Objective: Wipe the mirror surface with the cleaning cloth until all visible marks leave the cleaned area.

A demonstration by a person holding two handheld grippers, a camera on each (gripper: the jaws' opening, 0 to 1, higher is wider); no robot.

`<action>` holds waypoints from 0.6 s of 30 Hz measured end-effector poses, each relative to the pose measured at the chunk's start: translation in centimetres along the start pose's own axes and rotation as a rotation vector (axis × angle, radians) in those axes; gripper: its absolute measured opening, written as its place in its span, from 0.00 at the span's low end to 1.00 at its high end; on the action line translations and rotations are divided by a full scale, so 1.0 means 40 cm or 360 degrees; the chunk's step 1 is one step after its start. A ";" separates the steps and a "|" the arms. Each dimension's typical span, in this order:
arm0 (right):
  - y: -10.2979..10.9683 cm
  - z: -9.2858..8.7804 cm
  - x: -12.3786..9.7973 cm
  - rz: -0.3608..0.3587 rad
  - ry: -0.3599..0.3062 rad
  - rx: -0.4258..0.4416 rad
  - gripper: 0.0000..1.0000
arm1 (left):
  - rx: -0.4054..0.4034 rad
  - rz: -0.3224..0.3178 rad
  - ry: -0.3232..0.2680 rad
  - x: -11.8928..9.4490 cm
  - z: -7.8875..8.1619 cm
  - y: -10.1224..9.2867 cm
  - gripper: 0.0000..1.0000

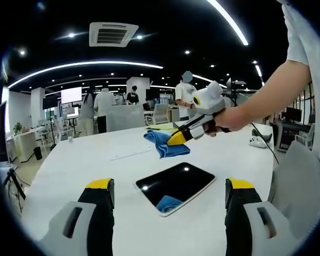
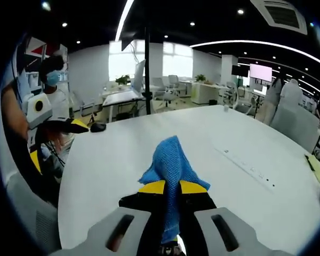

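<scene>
Flat on the white bench (image 1: 69, 170) lies the dark, glossy rectangular mirror (image 1: 176, 185); the right hand-held gripper (image 2: 172, 187), clamped on the blue woven cleaning cloth (image 2: 172, 160), should lower it flat, while the left hand-held gripper (image 1: 169, 192), jaws wide and empty, steadies nearby.

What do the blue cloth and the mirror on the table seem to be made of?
The blue cloth, held in the right tool, looks like soft microfibre or knitted fabric: its surface is textured and it folds limply. The mirror seems to be glossy dark glass in a thin pale frame, since it reflects ceiling lights and the cloth.
</scene>
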State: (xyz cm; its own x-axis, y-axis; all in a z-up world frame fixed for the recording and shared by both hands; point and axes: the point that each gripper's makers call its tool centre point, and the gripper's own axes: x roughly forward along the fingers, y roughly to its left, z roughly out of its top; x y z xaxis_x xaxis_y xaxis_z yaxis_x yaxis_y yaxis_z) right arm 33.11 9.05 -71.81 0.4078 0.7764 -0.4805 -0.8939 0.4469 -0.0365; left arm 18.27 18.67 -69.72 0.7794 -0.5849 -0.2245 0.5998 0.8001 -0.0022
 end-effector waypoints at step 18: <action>-0.004 -0.010 0.034 0.0019 0.0031 0.0017 0.03 | 0.0005 -0.0009 -0.0004 0.003 0.002 0.002 0.86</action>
State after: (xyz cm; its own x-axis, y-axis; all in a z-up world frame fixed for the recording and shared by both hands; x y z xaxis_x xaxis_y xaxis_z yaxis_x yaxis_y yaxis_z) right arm 33.72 9.86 -72.78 0.3935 0.7729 -0.4978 -0.8965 0.4426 -0.0214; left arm 18.43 18.63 -69.66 0.7765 -0.5898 -0.2218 0.6047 0.7964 -0.0006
